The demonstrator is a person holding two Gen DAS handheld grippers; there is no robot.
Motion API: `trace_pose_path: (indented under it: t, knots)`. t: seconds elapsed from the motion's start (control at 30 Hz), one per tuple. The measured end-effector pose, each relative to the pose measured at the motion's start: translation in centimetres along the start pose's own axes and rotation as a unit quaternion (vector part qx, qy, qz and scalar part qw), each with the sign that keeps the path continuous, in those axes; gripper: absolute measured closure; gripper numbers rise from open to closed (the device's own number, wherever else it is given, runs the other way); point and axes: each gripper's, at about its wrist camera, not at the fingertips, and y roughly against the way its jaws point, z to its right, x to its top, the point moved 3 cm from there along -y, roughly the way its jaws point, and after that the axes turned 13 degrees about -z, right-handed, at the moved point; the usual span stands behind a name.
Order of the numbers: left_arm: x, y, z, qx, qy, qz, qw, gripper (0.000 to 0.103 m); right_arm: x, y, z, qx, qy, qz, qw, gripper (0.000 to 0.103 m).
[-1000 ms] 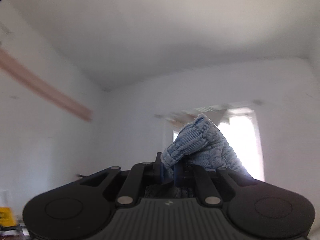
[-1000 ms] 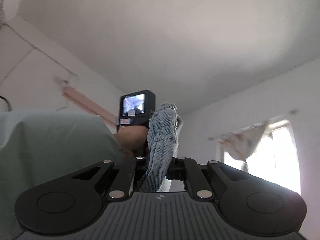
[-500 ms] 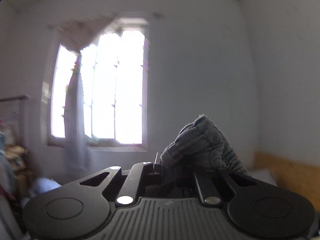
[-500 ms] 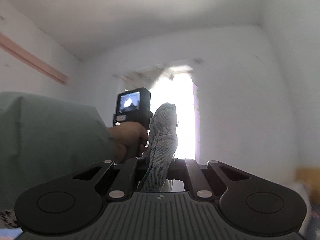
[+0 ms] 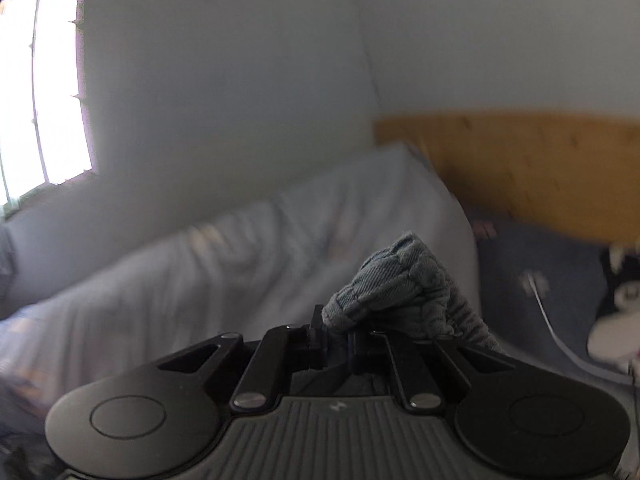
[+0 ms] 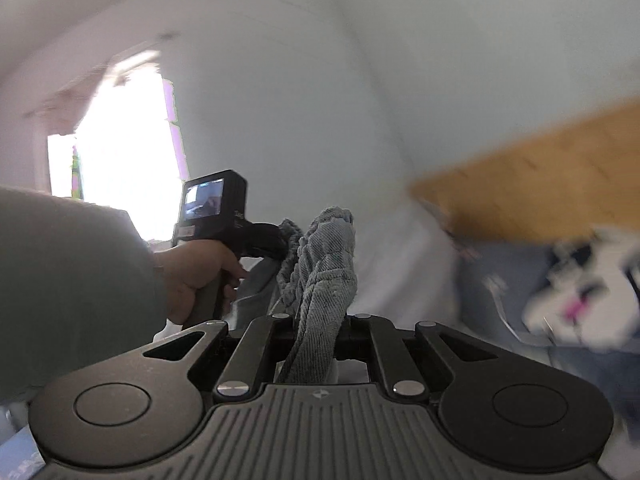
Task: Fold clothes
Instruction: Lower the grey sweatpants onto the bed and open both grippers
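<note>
Blue-grey denim garment [image 5: 404,288] is clamped in my left gripper [image 5: 338,338], jaws closed on a bunched fold that rises above them; my right gripper [image 6: 320,320] likewise has its jaws closed on a twisted fold of the same denim [image 6: 328,264]; the garment is held aloft between both, above the bed [image 5: 200,264], beside the wooden headboard [image 5: 532,168]; my left hand [image 6: 192,276] grips its handle just beside the cloth.

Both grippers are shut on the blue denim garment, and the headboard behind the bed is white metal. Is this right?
Not fully. The headboard is orange-brown wood, as the left wrist view shows. The left gripper and the right gripper are indeed shut on the denim garment.
</note>
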Motion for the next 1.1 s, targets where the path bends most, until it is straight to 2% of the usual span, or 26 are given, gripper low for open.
trace_pose_path:
  t: [0.07, 0.17, 0.2, 0.3, 0.4, 0.47, 0.53, 0.63, 0.73, 0.8, 0.83, 0.87, 0.9, 0.97, 1.03, 1.1]
  knots:
    - [-1.4, -4.0, 2.5, -0.003, -0.019, -0.022, 0.9996, 0.098, -1.6, 0.2, 1.4, -0.023, -0.027, -0.017, 0.999, 0.097]
    - [-4.4, -8.7, 6.7, -0.004, -0.042, -0.052, 0.9977, 0.098, -4.2, -0.9, 5.6, -0.053, -0.078, -0.05, 0.994, 0.097]
    - [-5.0, -10.0, 7.7, -0.002, -0.047, -0.062, 0.997, 0.098, -6.3, 1.1, 6.3, -0.063, -0.086, -0.06, 0.993, 0.097]
    - [-7.5, -14.4, 11.0, 0.015, -0.062, -0.089, 0.994, 0.098, -8.2, 0.3, 9.6, -0.074, -0.116, -0.096, 0.986, 0.097]
    - [-9.2, -16.7, 12.1, 0.032, -0.076, -0.101, 0.9915, 0.098, -10.4, -1.6, 12.9, -0.091, -0.134, -0.126, 0.979, 0.097]
    - [-10.1, -18.4, 12.7, 0.039, -0.084, -0.11, 0.9896, 0.098, -11.2, -2.5, 13.5, -0.094, -0.138, -0.144, 0.975, 0.097]
    - [-11.0, -20.0, 13.1, 0.043, -0.091, -0.121, 0.9875, 0.098, -11.3, -5.2, 15.4, -0.096, -0.126, -0.168, 0.973, 0.097]
    - [-12.5, -21.4, 13.2, 0.032, -0.079, -0.14, 0.9865, 0.098, -11.7, -5.9, 15.6, -0.107, -0.102, -0.196, 0.969, 0.096]
    - [-13.1, -20.9, 12.4, 0.023, -0.061, -0.125, 0.9901, 0.096, -11.7, -5.8, 16.0, -0.115, -0.091, -0.209, 0.967, 0.095]
    - [-13.2, -20.6, 11.8, 0.017, -0.051, -0.121, 0.9912, 0.088, -11.7, -5.8, 15.9, -0.126, -0.081, -0.208, 0.967, 0.087]
    - [-13.0, -20.3, 11.5, 0.016, -0.049, -0.121, 0.9913, 0.085, -11.7, -5.8, 16.0, -0.133, -0.076, -0.204, 0.967, 0.079]
    - [-12.9, -19.9, 11.2, 0.017, -0.05, -0.12, 0.9914, 0.074, -11.8, -5.8, 16.0, -0.14, -0.07, -0.201, 0.967, 0.07]
    - [-12.8, -19.5, 10.9, 0.017, -0.05, -0.117, 0.9917, 0.057, -11.9, -5.6, 16.0, -0.155, -0.067, -0.192, 0.967, 0.065]
    - [-12.6, -17.9, 10.2, 0.007, -0.044, -0.097, 0.9943, 0.044, -11.8, -5.0, 16.0, -0.173, -0.067, -0.168, 0.968, 0.064]
    - [-12.5, -16.1, 9.4, -0.002, -0.034, -0.083, 0.996, 0.04, -11.9, -4.6, 15.5, -0.175, -0.076, -0.147, 0.971, 0.064]
    - [-12.4, -14.2, 8.7, -0.005, -0.029, -0.08, 0.9963, 0.039, -11.7, -4.1, 15.2, -0.16, -0.085, -0.128, 0.975, 0.062]
